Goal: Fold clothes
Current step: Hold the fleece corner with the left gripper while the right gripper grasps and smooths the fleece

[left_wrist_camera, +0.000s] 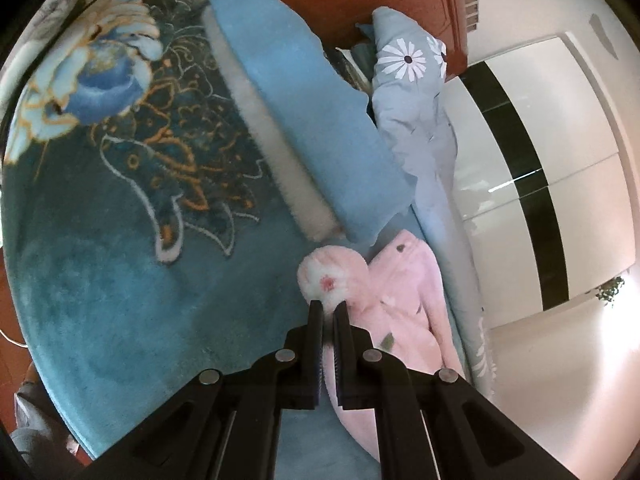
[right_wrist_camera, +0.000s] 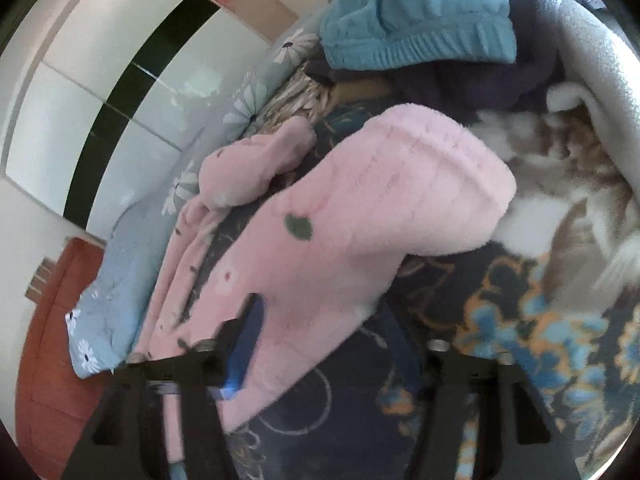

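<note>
My left tool [left_wrist_camera: 329, 305] is narrow and pinches the white-lined edge of the pink garment [left_wrist_camera: 404, 292], which lies on the bed [left_wrist_camera: 120, 280] beside the blue blanket [left_wrist_camera: 304, 120]. My right tool [right_wrist_camera: 320, 344] stands wide around a pink fold. I judge the fold is beginning; next the right must close, then both lift together.

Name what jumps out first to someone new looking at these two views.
The pink fleece garment, lying on the teal floral blanket, dominates the right wrist view. The left hand-held gripper is nearly shut on the garment's white-lined edge, while the right hand-held gripper stands wide open over it. A folded blue blanket lies behind.
</note>
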`<state>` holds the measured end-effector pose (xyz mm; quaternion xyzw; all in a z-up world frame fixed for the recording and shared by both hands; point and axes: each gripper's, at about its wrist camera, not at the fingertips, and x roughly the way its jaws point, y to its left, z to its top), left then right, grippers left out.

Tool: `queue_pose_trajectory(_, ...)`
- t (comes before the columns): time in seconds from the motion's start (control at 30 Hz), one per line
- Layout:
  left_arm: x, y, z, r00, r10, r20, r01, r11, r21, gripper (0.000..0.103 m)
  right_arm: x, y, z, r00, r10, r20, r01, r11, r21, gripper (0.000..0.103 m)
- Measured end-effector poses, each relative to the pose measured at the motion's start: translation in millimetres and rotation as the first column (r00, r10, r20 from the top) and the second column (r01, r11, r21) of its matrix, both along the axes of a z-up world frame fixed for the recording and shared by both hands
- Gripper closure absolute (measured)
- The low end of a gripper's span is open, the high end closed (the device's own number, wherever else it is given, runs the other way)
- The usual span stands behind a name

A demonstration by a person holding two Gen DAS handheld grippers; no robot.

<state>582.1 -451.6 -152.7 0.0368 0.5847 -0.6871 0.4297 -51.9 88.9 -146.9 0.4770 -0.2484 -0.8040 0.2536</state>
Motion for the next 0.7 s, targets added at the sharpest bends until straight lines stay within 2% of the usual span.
queue_pose_trajectory(0.03,0,0,1,1.0,-0.001,0.001,0.001,1.0,-0.002,0.098,-2,-2,1,1.0,0.001,-0.001,-0.001,1.0,0.0,0.093)
queue_pose_trajectory(0.07,-1,-1,2,1.0,-0.004,0.002,0.004,1.0,-0.008,0.098,-3,-3,3,1.0,0.001,-0.004,-0.001,1.0,-0.001,0.097)
queue_pose_trajectory(0.2,-4,-4,14,1.0,-0.017,-0.004,0.017,0.999,-0.04,0.098,0,-2,35,0.995,0.001,-0.103,-0.005,0.999,-0.038,0.099)
queue_pose_trajectory(0.33,-4,-8,27,0.999,-0.029,-0.02,0.027,0.997,-0.072,0.098,10,-6,101,0.959,0.019,-0.283,-0.034,0.998,-0.048,0.099)
queue_pose_trajectory(0.43,-6,-13,30,1.0,-0.028,-0.005,0.027,0.997,-0.072,0.098,2,-27,137,0.929,0.059,-0.365,-0.066,0.998,-0.007,0.099)
queue_pose_trajectory(0.5,-6,-15,28,1.0,-0.03,0.004,0.03,0.998,-0.058,0.098,-14,-48,139,0.925,0.096,-0.368,-0.081,0.995,0.057,0.099)
queue_pose_trajectory(0.57,-7,-18,25,0.999,-0.032,0.014,0.033,0.999,-0.043,0.098,-35,-77,121,0.938,0.143,-0.315,-0.099,0.983,0.152,0.099)
queue_pose_trajectory(0.63,-7,-21,22,0.999,-0.035,0.023,0.036,0.999,-0.029,0.098,-62,-108,86,0.964,0.174,-0.199,-0.132,0.97,0.206,0.099)
queue_pose_trajectory(0.7,-6,-21,18,0.999,-0.036,0.034,0.037,0.999,-0.01,0.098,-79,-117,57,0.978,0.175,-0.11,-0.149,0.966,0.213,0.099)
